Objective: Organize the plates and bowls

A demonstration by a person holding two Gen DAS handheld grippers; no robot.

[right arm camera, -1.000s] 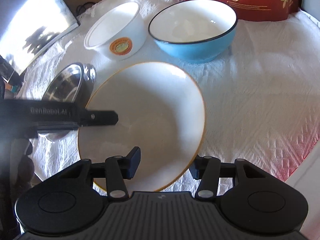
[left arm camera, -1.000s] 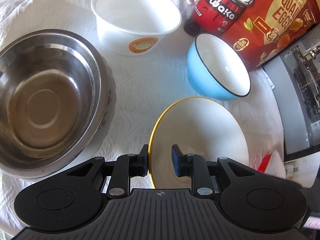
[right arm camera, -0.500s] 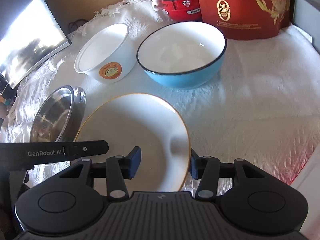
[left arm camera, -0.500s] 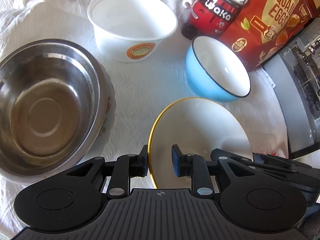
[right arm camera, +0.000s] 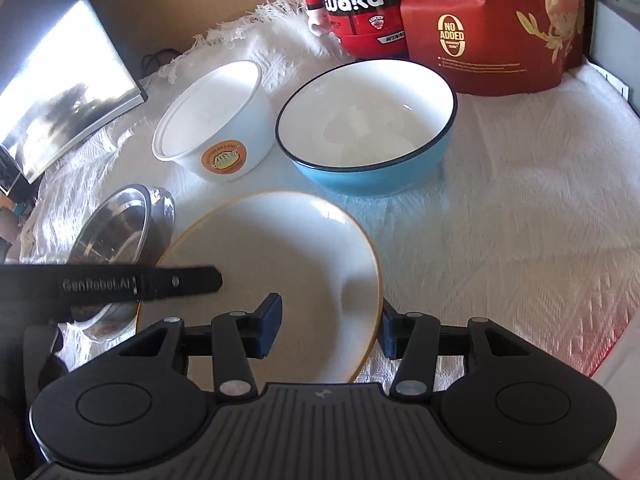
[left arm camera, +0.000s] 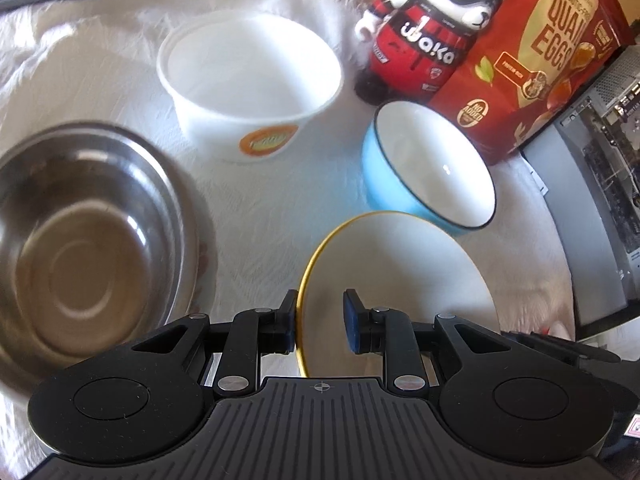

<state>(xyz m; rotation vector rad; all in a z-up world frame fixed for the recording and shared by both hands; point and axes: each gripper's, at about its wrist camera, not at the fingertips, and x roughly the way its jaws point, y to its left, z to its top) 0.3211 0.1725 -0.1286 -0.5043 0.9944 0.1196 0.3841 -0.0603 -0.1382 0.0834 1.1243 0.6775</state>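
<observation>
A white plate with a yellow rim (left arm camera: 400, 272) (right arm camera: 280, 248) hangs tilted above the cloth, and both grippers hold it. My left gripper (left arm camera: 320, 328) is shut on its left rim, one pad outside and one inside; one of its fingers (right arm camera: 180, 282) shows in the right wrist view. My right gripper (right arm camera: 328, 328) is shut on the right rim, with the inner pad on the plate's face. Behind the plate stand a blue bowl (left arm camera: 432, 168) (right arm camera: 368, 120) and a white plastic tub (left arm camera: 248, 76) (right arm camera: 208, 120). A steel bowl (left arm camera: 80, 240) (right arm camera: 116, 232) lies to the left.
A white cloth (right arm camera: 500, 200) covers the table. At the back stand a bear-shaped red bottle (left arm camera: 424, 40) (right arm camera: 356, 12) and a red quail-egg bag (left arm camera: 540, 52) (right arm camera: 480, 20). A monitor (right arm camera: 60, 92) stands at the left edge and a computer case (left arm camera: 600, 200) at the right.
The right gripper has shifted so that the plate's right rim now lies against its outer finger. The left gripper keeps its hold on the left rim. The bowls have drifted slightly in both views.
</observation>
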